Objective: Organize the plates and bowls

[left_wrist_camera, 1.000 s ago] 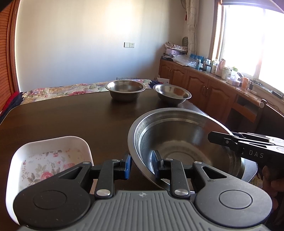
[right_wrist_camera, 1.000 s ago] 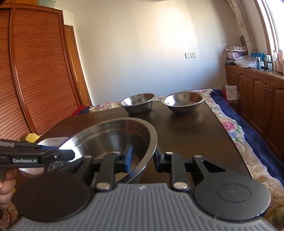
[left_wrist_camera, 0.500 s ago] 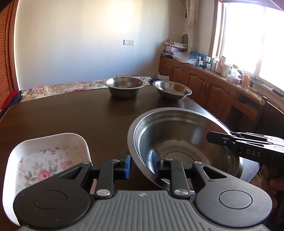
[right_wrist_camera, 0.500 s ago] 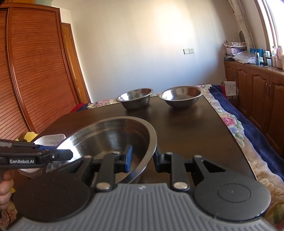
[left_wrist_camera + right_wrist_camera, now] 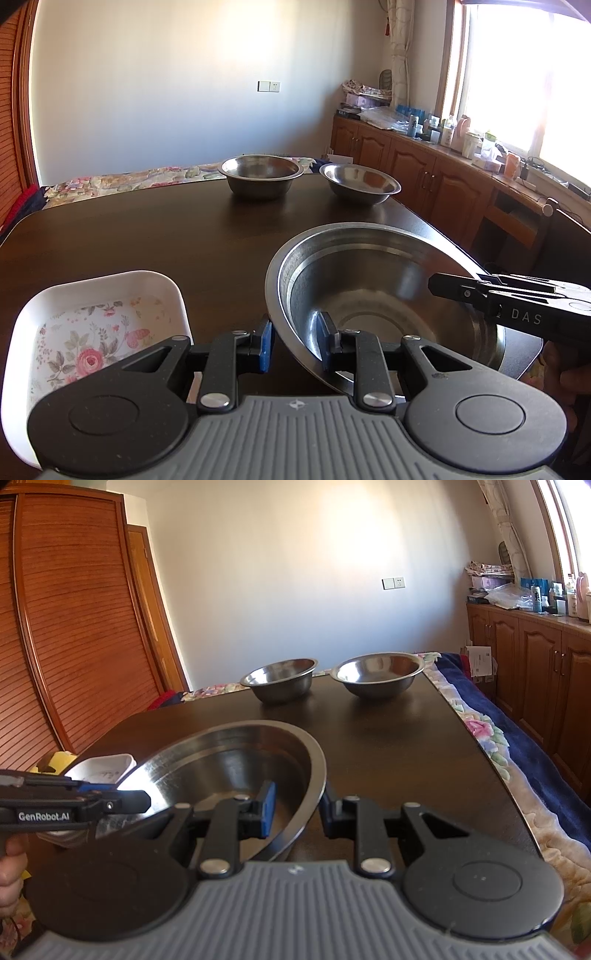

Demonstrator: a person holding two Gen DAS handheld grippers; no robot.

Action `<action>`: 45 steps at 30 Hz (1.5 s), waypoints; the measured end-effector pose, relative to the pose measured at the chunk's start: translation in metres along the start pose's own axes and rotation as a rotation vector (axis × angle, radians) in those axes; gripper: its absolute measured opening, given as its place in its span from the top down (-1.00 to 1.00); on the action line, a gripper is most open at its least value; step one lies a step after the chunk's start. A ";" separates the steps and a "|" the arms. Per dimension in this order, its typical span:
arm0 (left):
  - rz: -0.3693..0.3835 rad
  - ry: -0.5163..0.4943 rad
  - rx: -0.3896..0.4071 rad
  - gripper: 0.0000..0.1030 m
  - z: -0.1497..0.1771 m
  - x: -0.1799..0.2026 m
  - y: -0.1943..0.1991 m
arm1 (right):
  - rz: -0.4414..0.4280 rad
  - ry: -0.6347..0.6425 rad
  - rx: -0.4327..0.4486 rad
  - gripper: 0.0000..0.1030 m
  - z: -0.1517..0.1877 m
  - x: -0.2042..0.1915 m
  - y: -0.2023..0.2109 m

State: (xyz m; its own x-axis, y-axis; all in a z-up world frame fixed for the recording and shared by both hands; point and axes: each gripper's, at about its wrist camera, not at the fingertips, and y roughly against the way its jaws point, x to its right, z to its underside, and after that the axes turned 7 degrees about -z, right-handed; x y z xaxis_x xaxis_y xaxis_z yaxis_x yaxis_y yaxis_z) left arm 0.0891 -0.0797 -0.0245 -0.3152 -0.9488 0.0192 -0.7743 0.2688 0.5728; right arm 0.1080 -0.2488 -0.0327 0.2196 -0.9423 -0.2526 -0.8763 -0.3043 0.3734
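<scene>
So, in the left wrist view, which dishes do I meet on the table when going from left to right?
White floral dish → deeper steel bowl at the far edge → shallower steel bowl beside it. The big steel bowl, gripped by both tools, spans the middle to the right, so I leave it out.

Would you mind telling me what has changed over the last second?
Little: the large steel bowl tilts slightly more level, and both cameras pitch a touch. The left gripper and right gripper straddle its rim as before. The two far bowls and white dish stay put.
</scene>
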 end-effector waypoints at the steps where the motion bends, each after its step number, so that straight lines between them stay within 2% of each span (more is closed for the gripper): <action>1: 0.000 0.000 0.000 0.48 0.000 0.000 0.000 | 0.000 0.000 0.000 0.45 0.000 0.000 0.000; 10: 0.000 0.000 0.001 0.48 0.000 0.000 0.000 | 0.009 0.014 0.001 0.45 -0.001 -0.002 0.000; 13: -0.005 0.001 0.004 0.44 0.000 0.000 0.001 | 0.018 0.019 0.006 0.30 -0.003 -0.002 0.001; 14: -0.005 0.002 0.004 0.42 -0.001 -0.001 0.001 | 0.022 0.021 0.009 0.15 -0.003 -0.002 0.002; 22: -0.008 0.020 0.047 -0.12 -0.013 -0.011 0.006 | 0.051 0.068 0.038 -0.05 -0.025 0.007 0.010; 25: -0.016 0.010 0.068 -0.26 -0.024 -0.015 0.003 | 0.062 0.112 0.045 -0.10 -0.042 0.011 0.008; 30: -0.020 0.010 0.085 -0.41 -0.045 -0.025 -0.008 | 0.058 0.166 0.052 -0.33 -0.066 0.020 -0.001; 36: -0.051 -0.025 0.075 -0.42 -0.072 -0.032 -0.031 | 0.037 0.209 0.024 -0.33 -0.089 0.034 -0.024; 45: -0.065 -0.051 0.056 -0.39 -0.108 -0.041 -0.073 | -0.051 0.278 -0.057 -0.33 -0.122 0.037 -0.075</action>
State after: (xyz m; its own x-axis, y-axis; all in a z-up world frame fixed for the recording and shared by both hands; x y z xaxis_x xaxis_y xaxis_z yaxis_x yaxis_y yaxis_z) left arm 0.2180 -0.0783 0.0216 -0.2898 -0.9553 -0.0592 -0.8230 0.2171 0.5249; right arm 0.2336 -0.2780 0.0386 0.3785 -0.9254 -0.0204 -0.8377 -0.3518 0.4178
